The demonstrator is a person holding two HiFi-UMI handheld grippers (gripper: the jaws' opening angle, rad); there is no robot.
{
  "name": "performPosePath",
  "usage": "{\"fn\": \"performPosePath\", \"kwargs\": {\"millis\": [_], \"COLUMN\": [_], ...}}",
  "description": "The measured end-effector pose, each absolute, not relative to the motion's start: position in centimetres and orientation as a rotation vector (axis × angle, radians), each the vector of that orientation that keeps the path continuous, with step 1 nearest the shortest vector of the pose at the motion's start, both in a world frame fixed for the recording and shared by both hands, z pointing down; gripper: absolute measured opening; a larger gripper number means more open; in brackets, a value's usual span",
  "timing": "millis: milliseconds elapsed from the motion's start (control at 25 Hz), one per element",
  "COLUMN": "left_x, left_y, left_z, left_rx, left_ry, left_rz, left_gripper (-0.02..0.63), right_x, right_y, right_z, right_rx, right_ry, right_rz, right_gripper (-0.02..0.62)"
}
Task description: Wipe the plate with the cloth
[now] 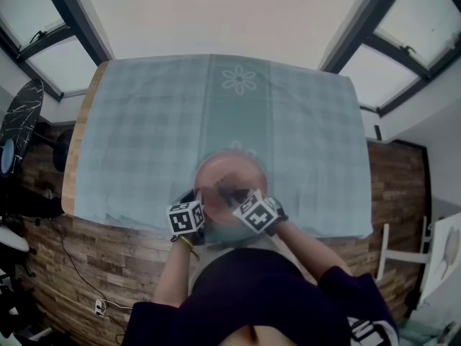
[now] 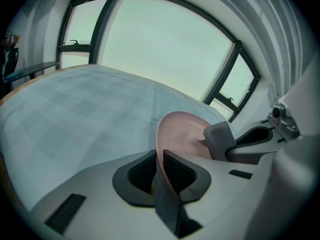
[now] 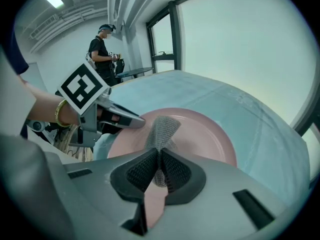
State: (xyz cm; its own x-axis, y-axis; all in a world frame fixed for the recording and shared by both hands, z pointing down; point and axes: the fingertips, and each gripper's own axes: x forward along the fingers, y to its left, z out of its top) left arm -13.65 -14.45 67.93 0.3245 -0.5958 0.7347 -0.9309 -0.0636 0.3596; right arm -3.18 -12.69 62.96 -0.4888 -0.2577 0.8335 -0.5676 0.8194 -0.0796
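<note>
A pink plate (image 1: 229,182) is held tilted above the near edge of the table. My left gripper (image 2: 159,170) is shut on the plate's (image 2: 182,134) rim, which runs between its dark pads. My right gripper (image 3: 159,168) is shut on a grey cloth (image 3: 163,131), whose free end fans out against the plate's (image 3: 200,134) pink face. In the left gripper view the cloth (image 2: 219,139) shows pressed on the plate from the right. In the head view both grippers (image 1: 189,218) (image 1: 256,211) sit at the plate's near side, blurred.
The table is covered with a pale blue checked tablecloth (image 1: 144,135) with a flower motif (image 1: 239,79). Windows ring the far side. A person (image 3: 102,46) stands in the background of the right gripper view. A dark chair (image 1: 18,121) stands left of the table.
</note>
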Motion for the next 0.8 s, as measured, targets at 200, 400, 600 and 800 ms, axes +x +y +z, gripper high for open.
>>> {"fn": "performPosePath", "kwargs": {"millis": [200, 400, 600, 800], "left_x": [-13.7, -13.6, -13.5, -13.5], "left_y": [-14.5, -14.4, -14.4, -14.4], "left_z": [68.0, 68.0, 67.9, 68.0], "left_rx": [1.758, 1.759, 1.765, 1.764], "left_ry": [-1.371, -1.366, -1.363, -1.362], "left_rz": [0.513, 0.512, 0.509, 0.507], "left_gripper": [0.052, 0.052, 0.052, 0.052], "right_x": [0.1, 2.7, 4.2, 4.8], "right_y": [-15.5, -17.1, -17.2, -16.3], "right_z": [63.1, 63.7, 64.8, 66.0], "right_rx": [0.699, 0.756, 0.757, 0.719], "right_ry": [-2.054, -2.001, -1.956, -1.917], "right_rz": [0.419, 0.396, 0.371, 0.348], "right_gripper": [0.035, 0.035, 0.035, 0.035]}}
